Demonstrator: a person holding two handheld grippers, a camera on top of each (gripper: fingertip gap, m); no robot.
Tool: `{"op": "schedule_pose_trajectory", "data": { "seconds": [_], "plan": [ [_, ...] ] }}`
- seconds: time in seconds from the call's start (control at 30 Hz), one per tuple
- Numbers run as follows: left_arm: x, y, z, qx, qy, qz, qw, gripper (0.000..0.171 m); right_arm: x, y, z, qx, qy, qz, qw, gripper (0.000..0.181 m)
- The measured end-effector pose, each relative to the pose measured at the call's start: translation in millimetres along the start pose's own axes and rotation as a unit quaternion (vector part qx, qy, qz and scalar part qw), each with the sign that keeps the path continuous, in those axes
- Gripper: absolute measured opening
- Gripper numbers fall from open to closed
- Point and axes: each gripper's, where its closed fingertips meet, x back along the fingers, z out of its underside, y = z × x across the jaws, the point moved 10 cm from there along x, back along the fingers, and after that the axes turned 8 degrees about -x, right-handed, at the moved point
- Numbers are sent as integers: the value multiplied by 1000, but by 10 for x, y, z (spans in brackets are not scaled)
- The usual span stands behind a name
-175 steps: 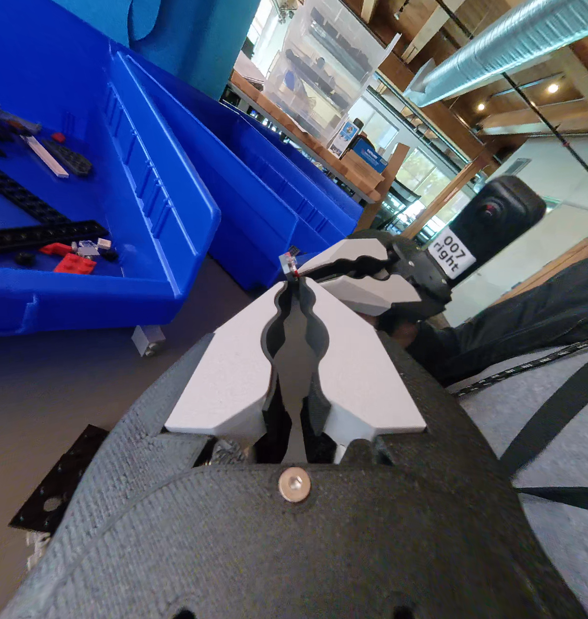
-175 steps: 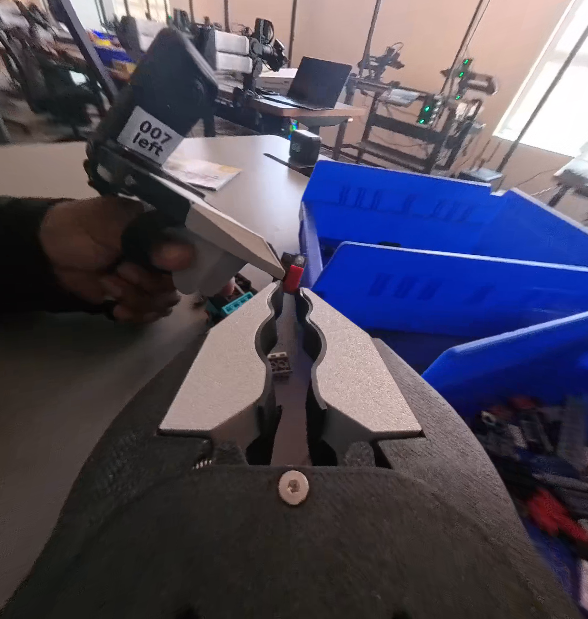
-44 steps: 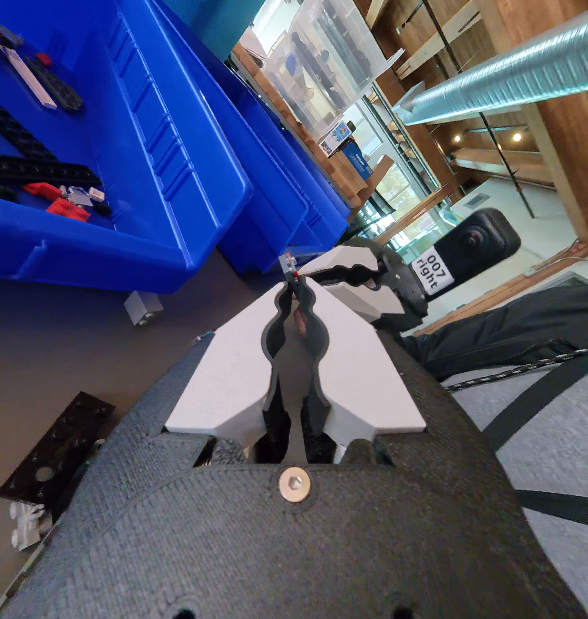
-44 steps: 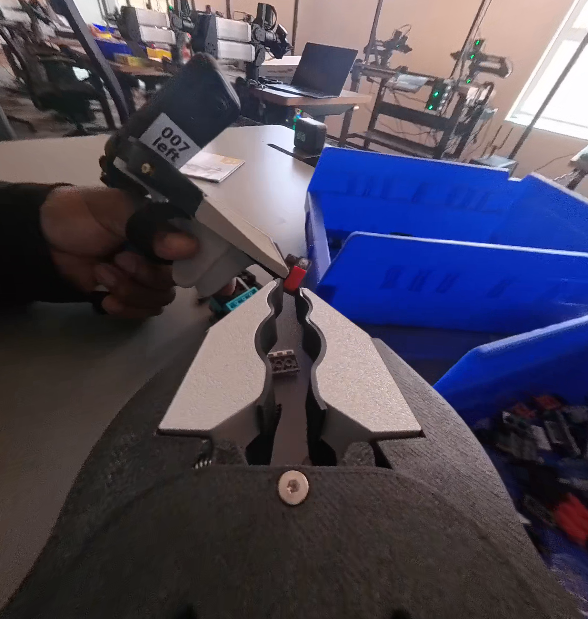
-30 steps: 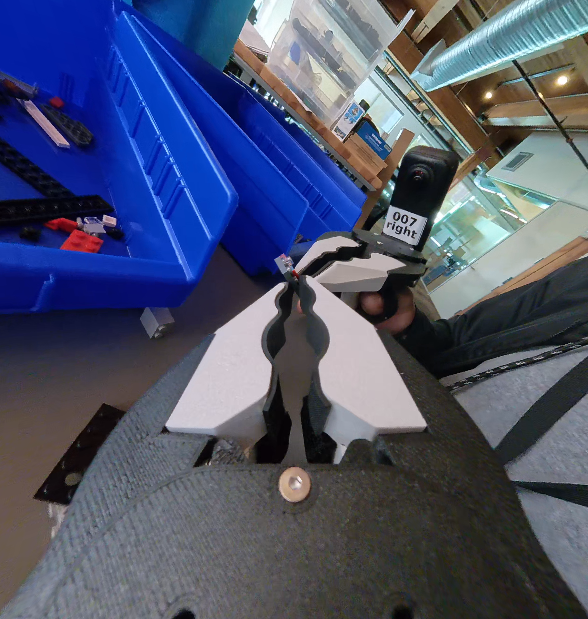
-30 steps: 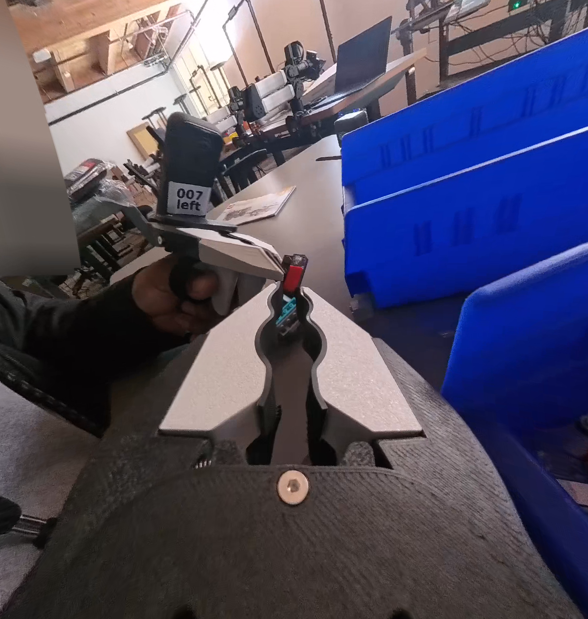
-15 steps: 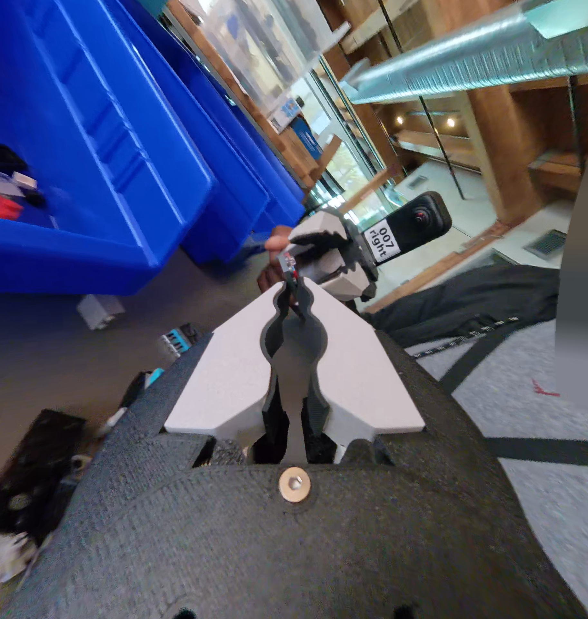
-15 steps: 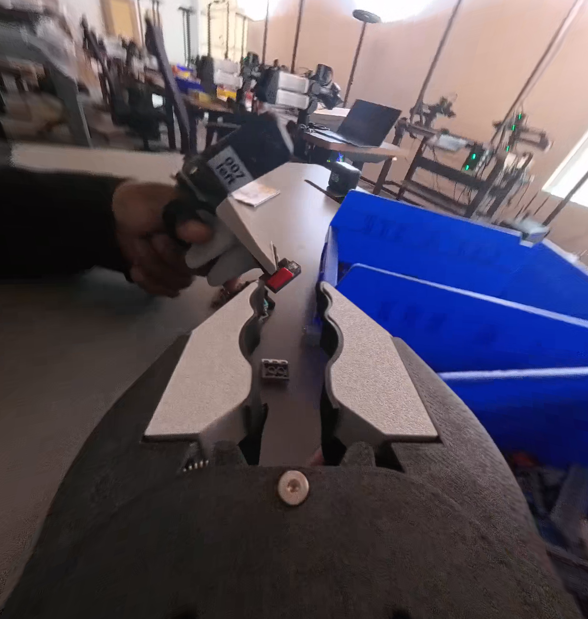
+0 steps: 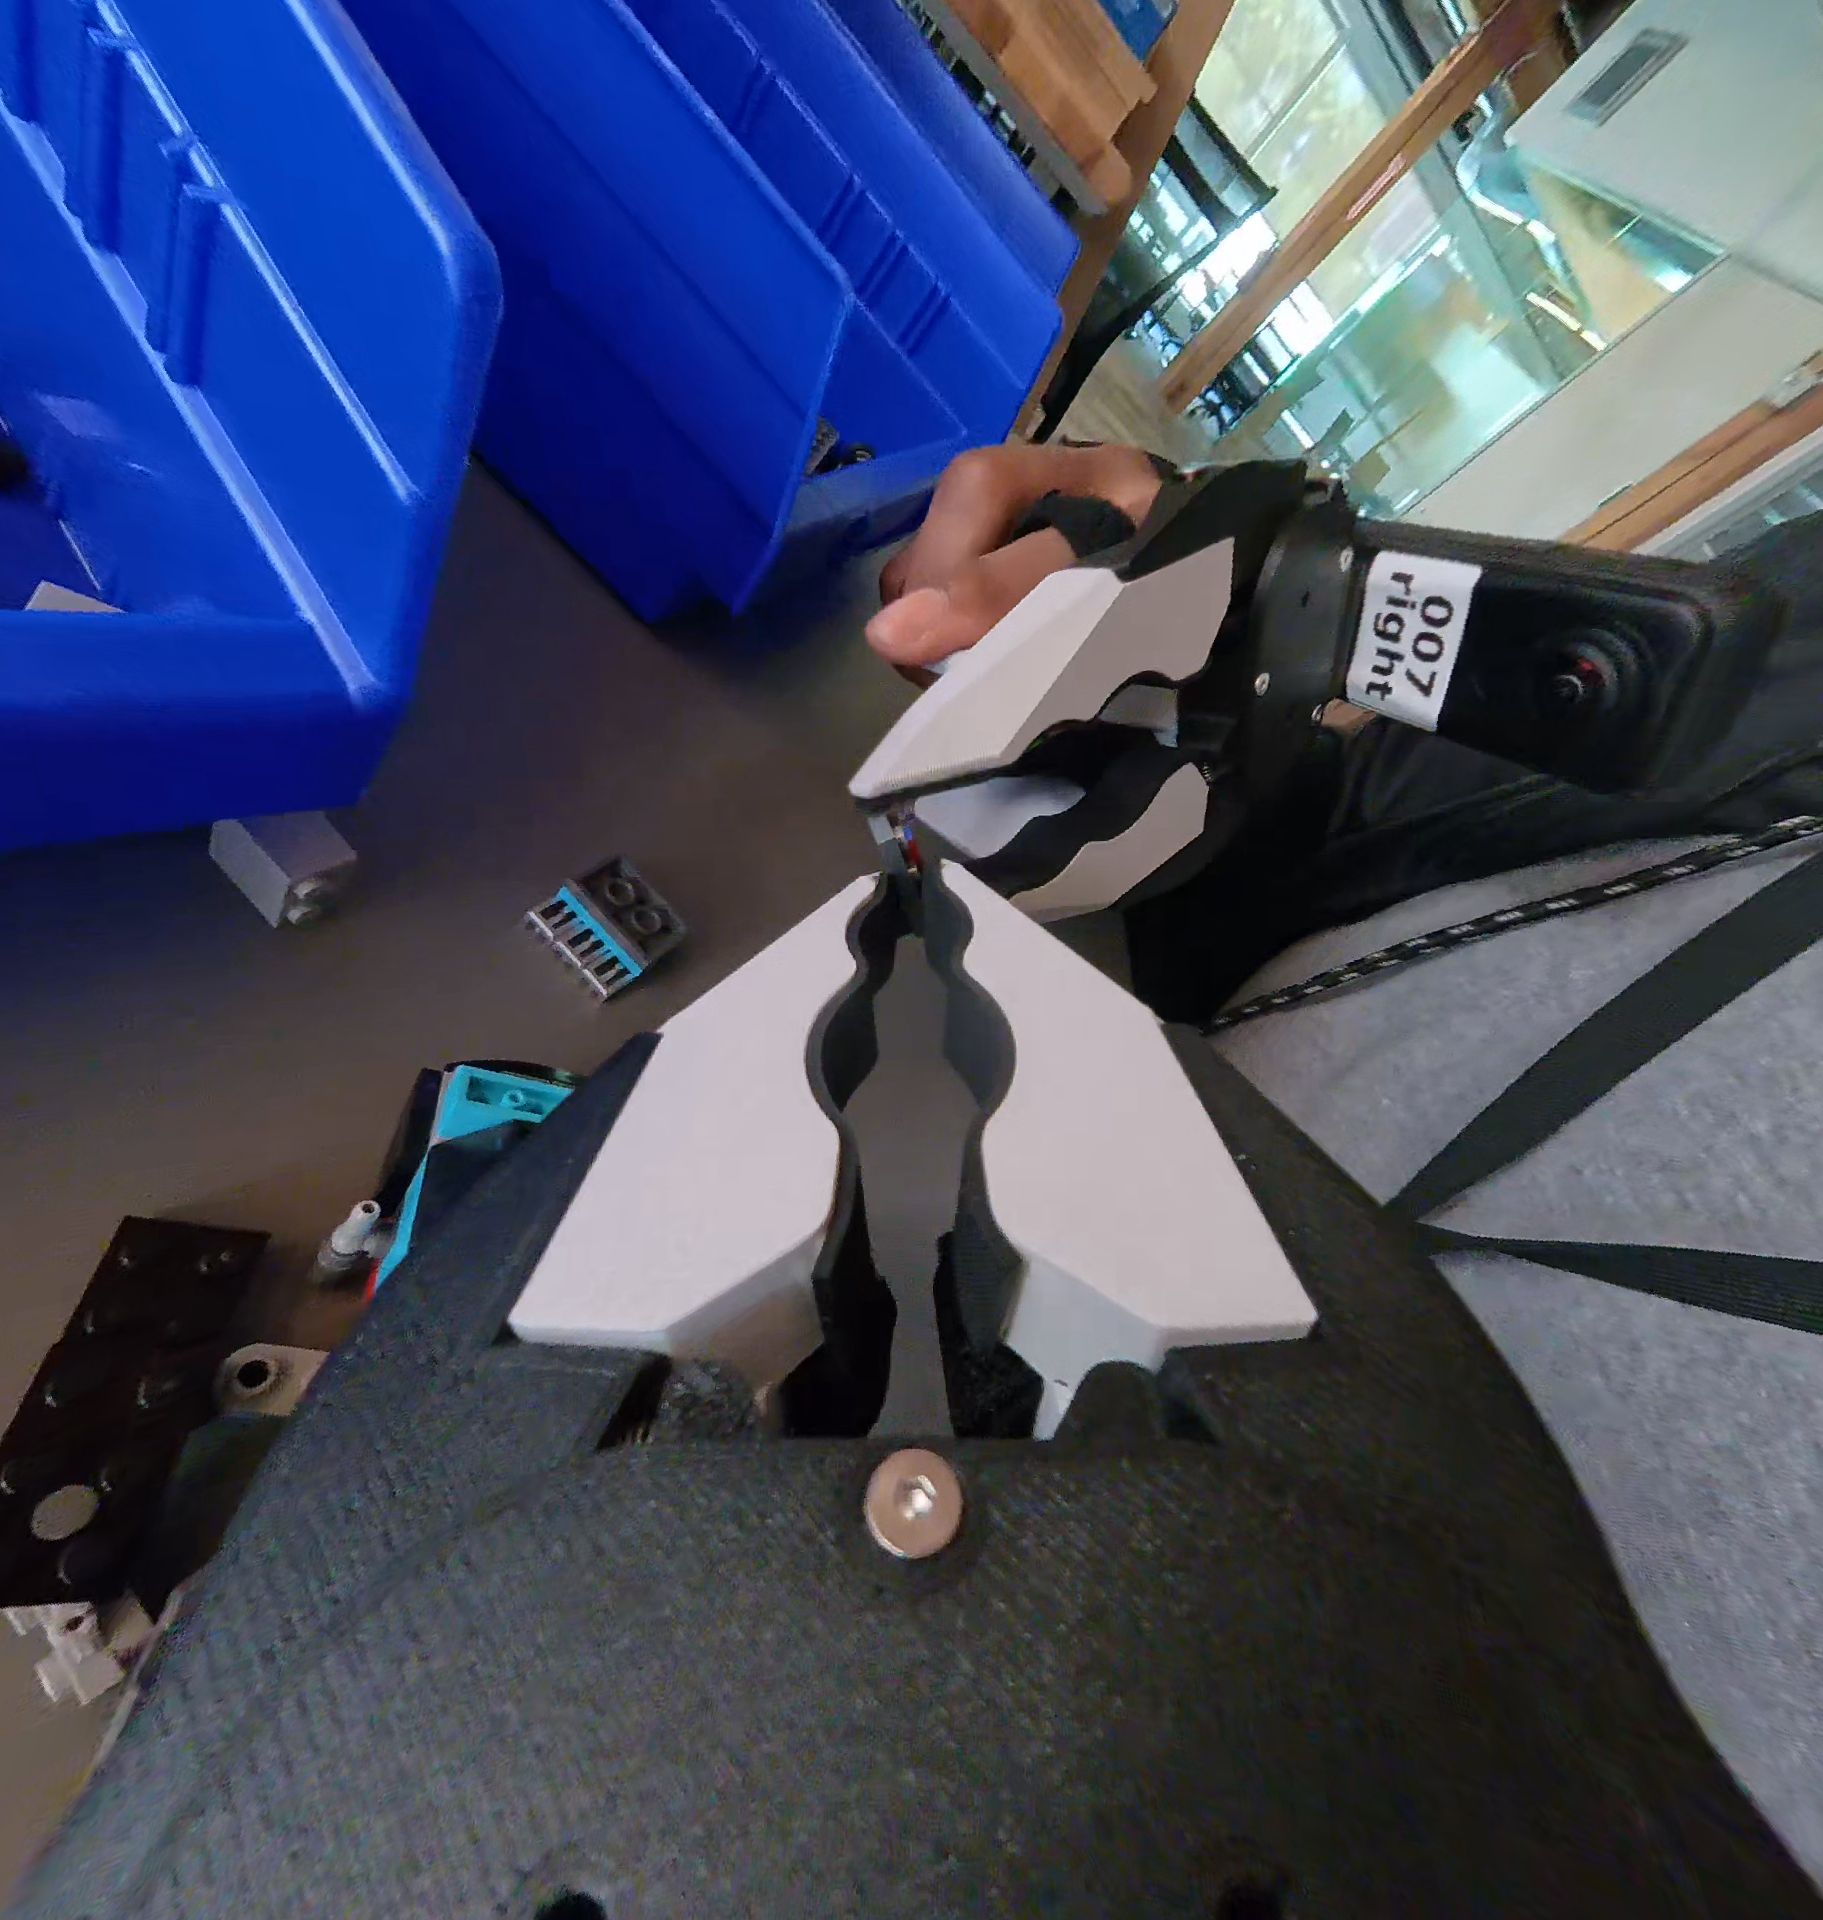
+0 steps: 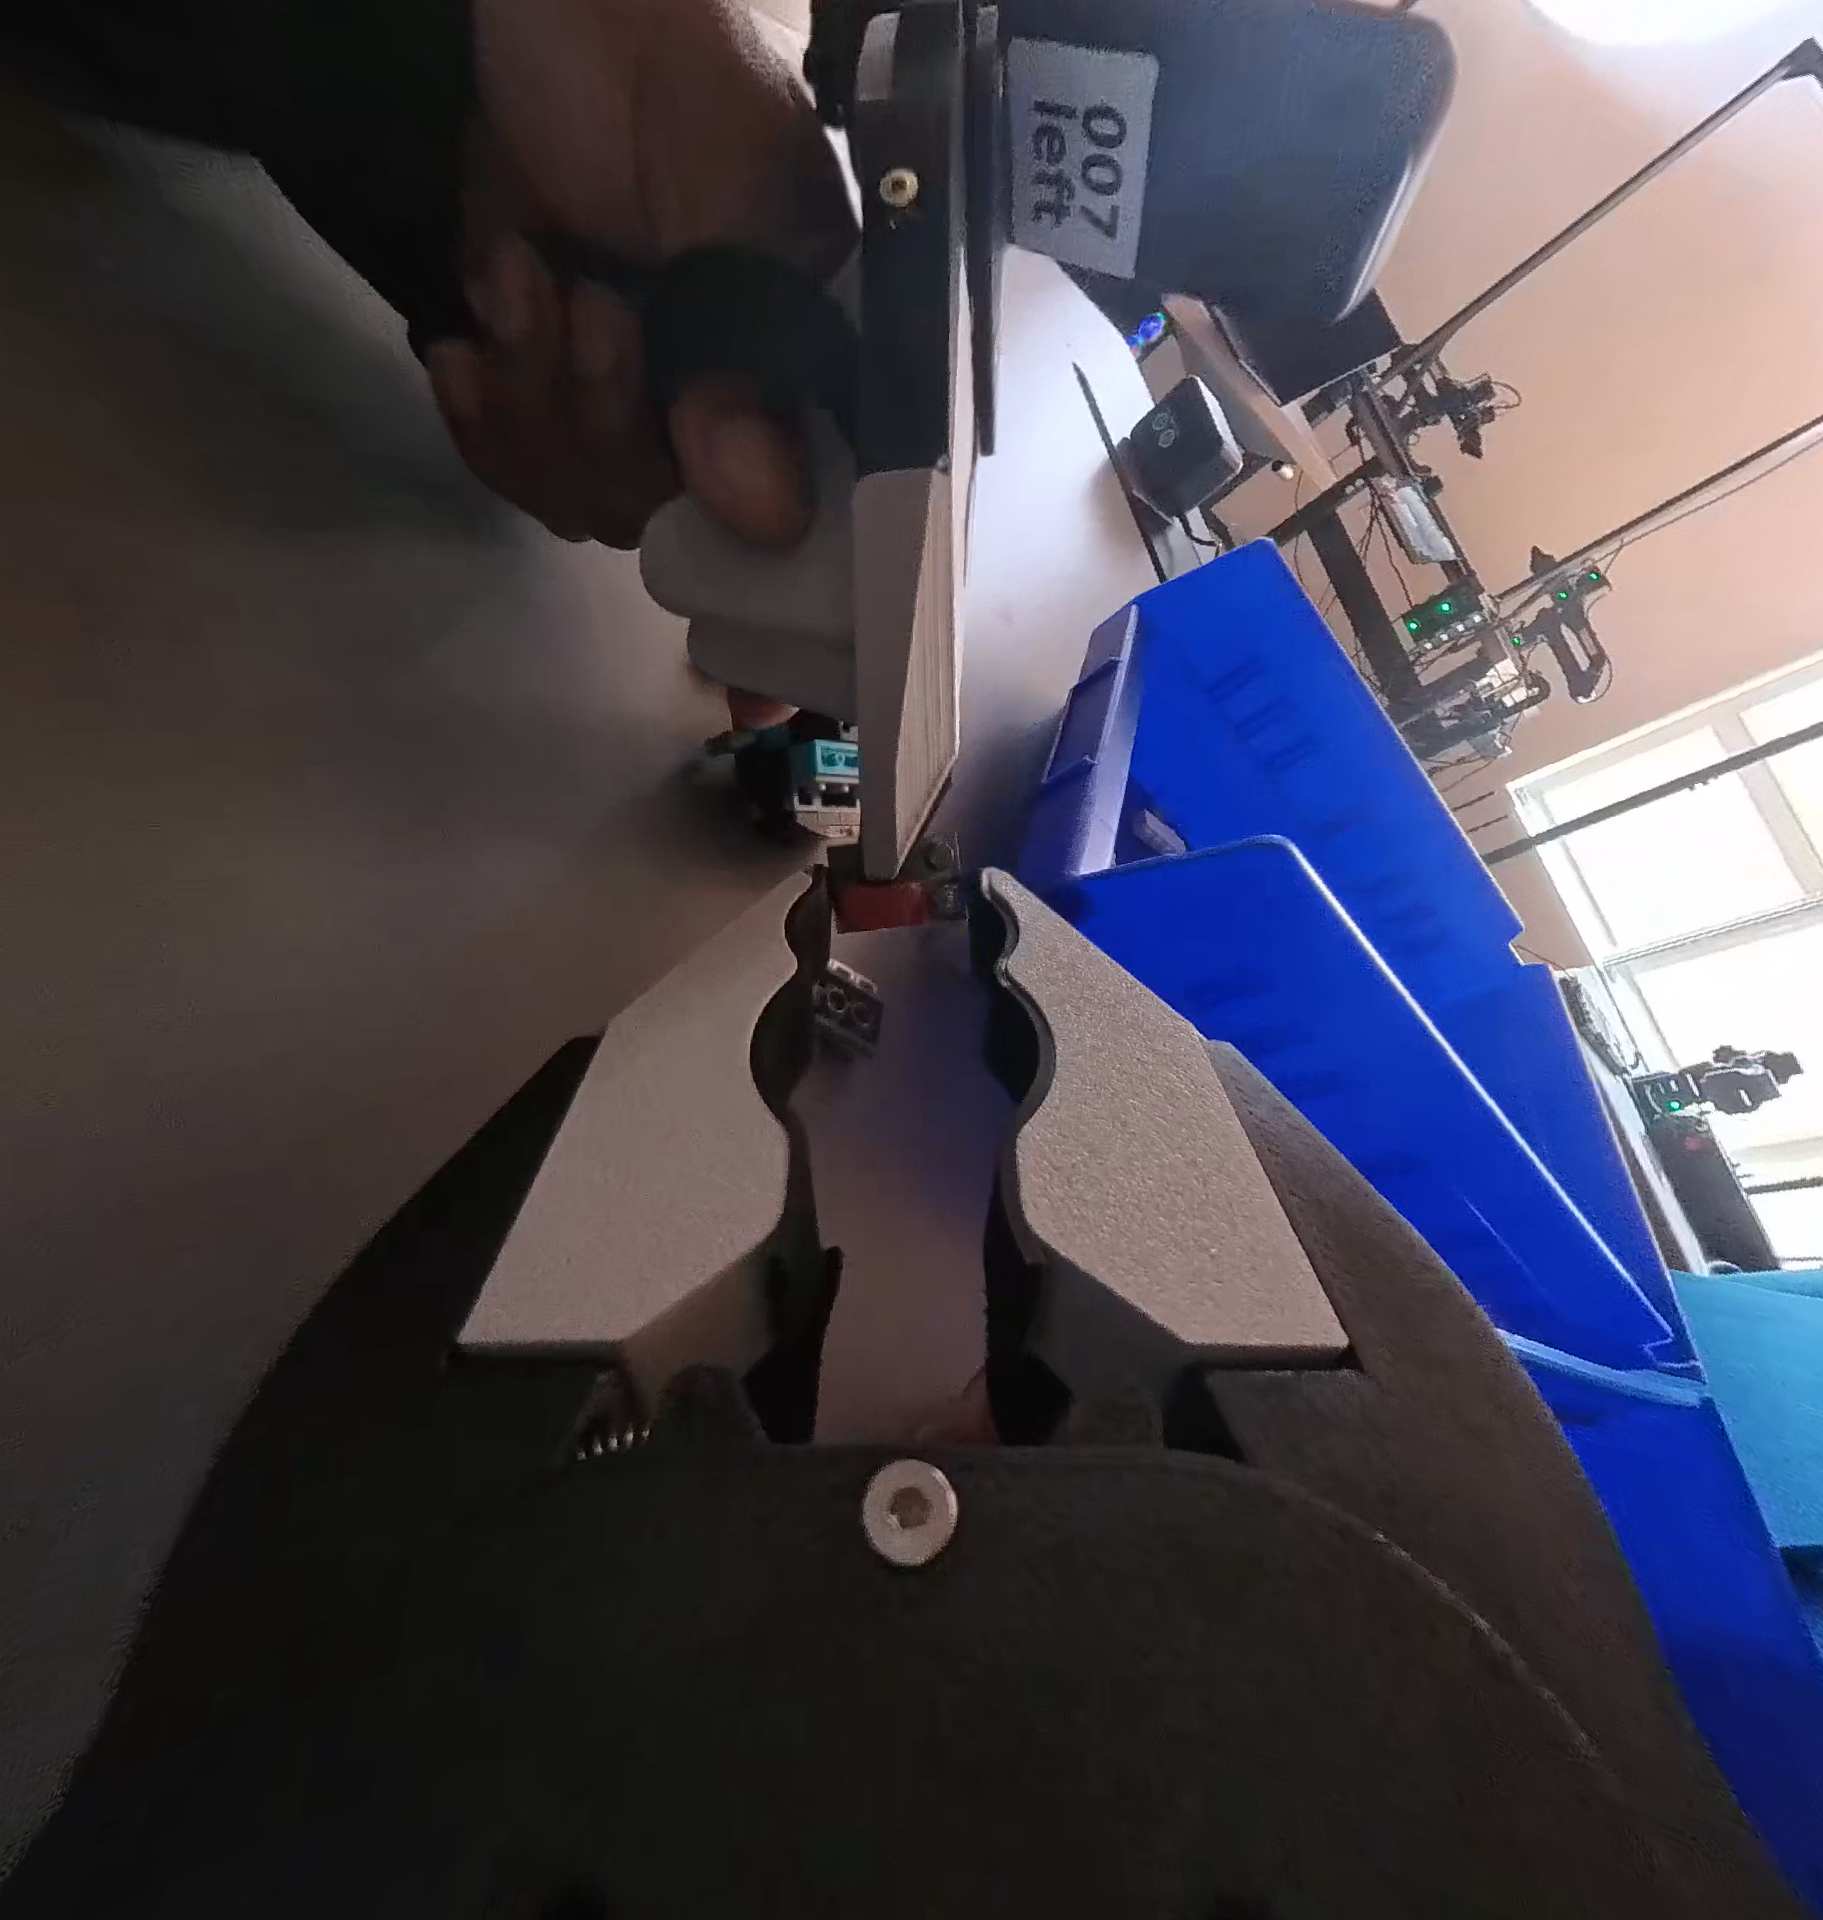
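Observation:
My left gripper (image 9: 904, 883) is shut on a small red and dark grey brick piece (image 9: 899, 840) that sticks out of its tips. My right gripper (image 10: 902, 896) is open, with the red piece (image 10: 876, 902) between its two fingertips, close to its left finger (image 10: 678, 1122). In the left wrist view the right gripper (image 9: 891, 816) comes in from the right, held by a hand, its jaws apart around the piece. In the right wrist view the left gripper (image 10: 886, 862) reaches down from above, held by a hand.
Blue bins (image 9: 211, 416) line the far side of the dark table (image 9: 159, 1039) and also show in the right wrist view (image 10: 1302, 987). On the table lie a grey and teal brick (image 9: 606, 935), a grey block (image 9: 281, 868), a black plate (image 9: 107, 1403), a teal piece (image 9: 491, 1101) and a small grey brick (image 10: 845, 1013). The tips of both grippers are at nearly the same place.
My right gripper, shut at the red piece a second ago, opened and has stayed open, and it has rolled sideways. My left gripper still grips the piece. Both have dropped nearer the table.

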Motion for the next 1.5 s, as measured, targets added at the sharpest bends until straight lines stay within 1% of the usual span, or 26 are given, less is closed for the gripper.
{"op": "schedule_pose_trajectory", "data": {
  "seconds": [0.07, 0.17, 0.23, 0.3, 0.37, 0.47, 0.57, 0.7, 0.8, 1.03, 1.1, 1.17, 1.27, 1.37, 1.43, 1.5],
  "plan": [
    [-2, 7, -1, 4, -5, 0, 1000, 5, -5, 1, 6, 5, 1, 7, 1000, 28],
    [8, 33, -17, 23, -31, 1, 999, 9, -2, -5, -1, 12, -2, 22, 1000, 28],
    [15, 33, -25, 24, -42, 3, 999, 7, -4, 7, -7, 19, -2, 27, 999, 28],
    [9, 19, -25, 0, -34, -11, 999, 6, -9, 21, -5, 22, 2, 26, 999, 28],
    [2, -11, -32, -39, -19, -36, 998, 6, -9, 26, -3, 18, 5, 19, 1000, 27],
    [-18, -77, -46, -106, 2, -68, 992, 6, 2, 21, -2, 13, 8, 6, 1000, 26],
    [-35, -119, -44, -147, 19, -84, 985, 6, 13, 12, 1, -1, 10, -14, 1000, 26],
    [-57, -133, -21, -170, 38, -84, 981, 4, 28, 9, 16, -20, 14, -53, 998, 26],
    [-78, -145, -15, -179, 45, -84, 979, 4, 44, -3, 30, -25, 14, -68, 997, 26],
    [-109, -168, 9, -188, 57, -63, 979, 3, 93, -30, 60, -64, 2, -119, 991, 26],
    [-109, -165, 6, -182, 52, -59, 980, 4, 102, -51, 71, -79, -6, -126, 989, 26],
    [-91, -142, -9, -162, 37, -55, 985, 4, 96, -69, 74, -85, -15, -114, 990, 26],
    [-38, -98, -44, -125, 3, -50, 991, 7, 71, -90, 50, -76, -24, -70, 994, 27],
    [10, -53, -69, -91, -18, -54, 994, 11, 39, -80, 39, -41, -16, -19, 999, 27],
    [27, -33, -65, -71, -21, -46, 996, 16, 29, -102, 55, -11, -4, 35, 999, 26],
    [22, -20, -60, -55, -24, -42, 997, 19, 41, -123, 58, 6, -1, 64, 998, 27]
  ]
}}
